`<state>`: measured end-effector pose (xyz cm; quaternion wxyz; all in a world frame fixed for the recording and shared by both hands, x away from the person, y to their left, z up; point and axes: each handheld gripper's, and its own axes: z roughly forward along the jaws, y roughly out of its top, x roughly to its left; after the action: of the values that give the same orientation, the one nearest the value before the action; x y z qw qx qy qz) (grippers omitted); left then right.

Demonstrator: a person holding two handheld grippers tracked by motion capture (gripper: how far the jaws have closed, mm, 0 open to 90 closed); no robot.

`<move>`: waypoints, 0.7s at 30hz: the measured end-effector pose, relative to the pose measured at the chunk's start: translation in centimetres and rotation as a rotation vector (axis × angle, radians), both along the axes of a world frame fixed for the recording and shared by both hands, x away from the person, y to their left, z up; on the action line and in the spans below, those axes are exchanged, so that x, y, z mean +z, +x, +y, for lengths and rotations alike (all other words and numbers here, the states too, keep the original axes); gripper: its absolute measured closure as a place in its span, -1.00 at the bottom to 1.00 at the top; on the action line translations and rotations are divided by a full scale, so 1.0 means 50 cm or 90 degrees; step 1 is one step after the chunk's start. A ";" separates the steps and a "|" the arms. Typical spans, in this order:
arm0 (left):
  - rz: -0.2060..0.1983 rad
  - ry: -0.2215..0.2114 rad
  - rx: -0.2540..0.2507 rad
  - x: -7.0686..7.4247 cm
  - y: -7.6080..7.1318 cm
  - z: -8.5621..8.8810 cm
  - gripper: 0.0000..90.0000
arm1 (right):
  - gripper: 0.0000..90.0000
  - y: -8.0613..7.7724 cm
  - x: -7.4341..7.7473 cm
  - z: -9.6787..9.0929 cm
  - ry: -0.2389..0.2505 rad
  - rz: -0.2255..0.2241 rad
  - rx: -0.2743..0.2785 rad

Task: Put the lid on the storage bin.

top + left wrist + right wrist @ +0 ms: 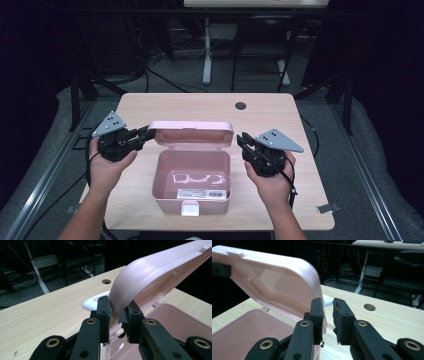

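Item: pink storage box (191, 175), hinged, standing near the middle of the bench (150, 107), toward the person's edge. All places below are given from the box.

Condition: lid (191, 132) raised and leaning back over the rear wall, roughly upright to slightly past it. White front latch (190, 208) hangs free at the near wall. Inside, on the floor of the box, a pale pair of glasses (196, 178) and a white label (202, 193) with a barcode.

Left tool (119, 320): at the lid's left end. Jaws partly closed around the lid's curved corner edge; the pads (105, 312) press on the plastic from both sides, so the lid is gripped here.

Right tool (328, 320): at the lid's right end. Jaws partly apart; the lid's rim lies against the inner face of one pad (317, 315), while the other pad stands clear with bench showing in the gap. Judged as not clamping; contact on one side only.

Progress: the work appears to be handling the lid. The opening part looks done, since the latch is released and the lid is fully up. If closing is intended, all of that remains: swing the lid down, seat it, press the latch. The contents lie untouched.

Also present: a white piece (93, 302) behind the lid on the bench, probably the carry handle; a cable hole (241, 105) in the bench behind the box; a hand (107, 167) behind each tool.
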<state>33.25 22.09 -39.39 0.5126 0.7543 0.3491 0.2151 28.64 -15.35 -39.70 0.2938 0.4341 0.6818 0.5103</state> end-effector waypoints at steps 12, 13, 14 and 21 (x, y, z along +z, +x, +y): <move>0.017 -0.007 -0.004 -0.004 -0.014 0.004 0.68 | 0.66 0.013 0.006 -0.008 0.033 0.007 0.016; 0.019 -0.007 -0.006 -0.004 -0.016 0.004 0.67 | 0.66 0.014 0.007 -0.007 0.033 0.007 0.019; 0.019 -0.008 -0.004 -0.005 -0.018 0.004 0.67 | 0.66 0.015 0.008 -0.006 0.032 0.006 0.021; 0.022 -0.006 -0.009 -0.002 -0.030 0.006 0.63 | 0.63 0.020 0.011 0.002 0.029 0.011 0.035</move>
<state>31.76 22.38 -39.50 0.5112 0.7581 0.3539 0.1968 29.63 -15.27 -39.14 0.2637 0.4260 0.6842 0.5300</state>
